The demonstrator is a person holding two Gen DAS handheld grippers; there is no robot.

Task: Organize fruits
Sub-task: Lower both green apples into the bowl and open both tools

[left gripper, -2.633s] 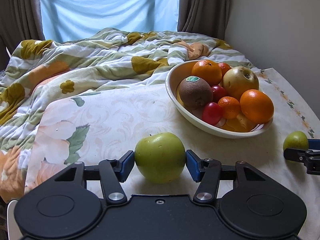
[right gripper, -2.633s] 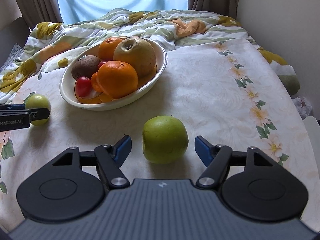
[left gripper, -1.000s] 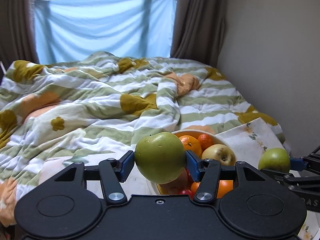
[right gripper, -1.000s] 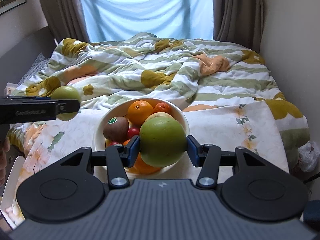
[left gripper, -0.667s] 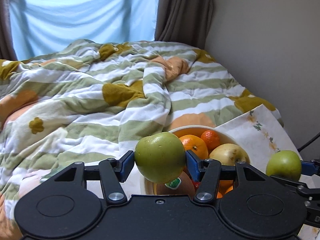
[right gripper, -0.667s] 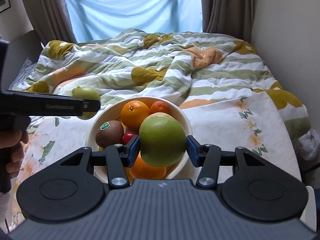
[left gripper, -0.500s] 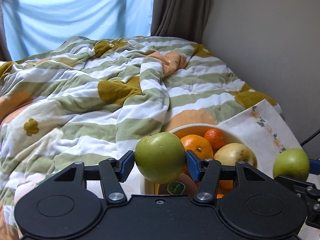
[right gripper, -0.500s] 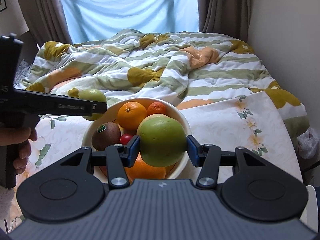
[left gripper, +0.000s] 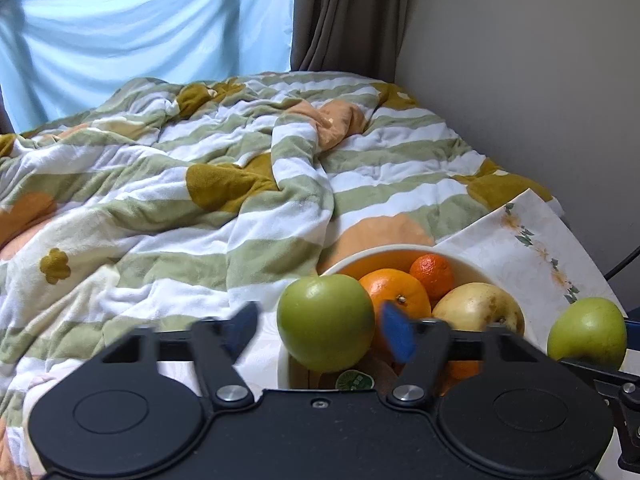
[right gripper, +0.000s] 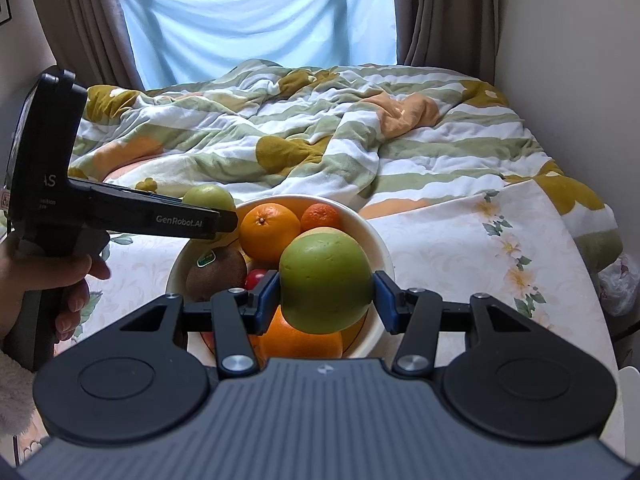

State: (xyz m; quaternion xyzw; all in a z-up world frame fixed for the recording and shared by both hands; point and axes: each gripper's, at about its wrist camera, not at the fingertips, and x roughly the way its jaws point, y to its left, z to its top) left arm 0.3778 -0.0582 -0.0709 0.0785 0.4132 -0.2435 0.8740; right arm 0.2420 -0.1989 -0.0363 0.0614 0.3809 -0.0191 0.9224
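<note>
A cream bowl (left gripper: 380,250) (right gripper: 372,236) on the flowered tablecloth holds oranges (right gripper: 269,232), a kiwi (right gripper: 216,270), a yellow pear (left gripper: 478,306) and small red fruit (right gripper: 256,278). Over the bowl's left rim, my left gripper (left gripper: 320,330) is opening. A green apple (left gripper: 326,322) (right gripper: 208,198) is between its blue pads, with a gap on each side, just above the kiwi. My right gripper (right gripper: 326,300) is shut on a second green apple (right gripper: 326,284) (left gripper: 586,332) above the bowl's near side.
A rumpled striped and flowered blanket (left gripper: 200,184) covers the bed behind the bowl. A bare wall (left gripper: 520,80) runs along the right, curtains (right gripper: 260,12) at the back. A hand (right gripper: 44,284) holds the left gripper's handle. The tablecloth (right gripper: 480,264) extends to the bowl's right.
The left gripper came forward and down over the bowl, then its jaws spread off the green apple. The right gripper kept its apple and hardly moved.
</note>
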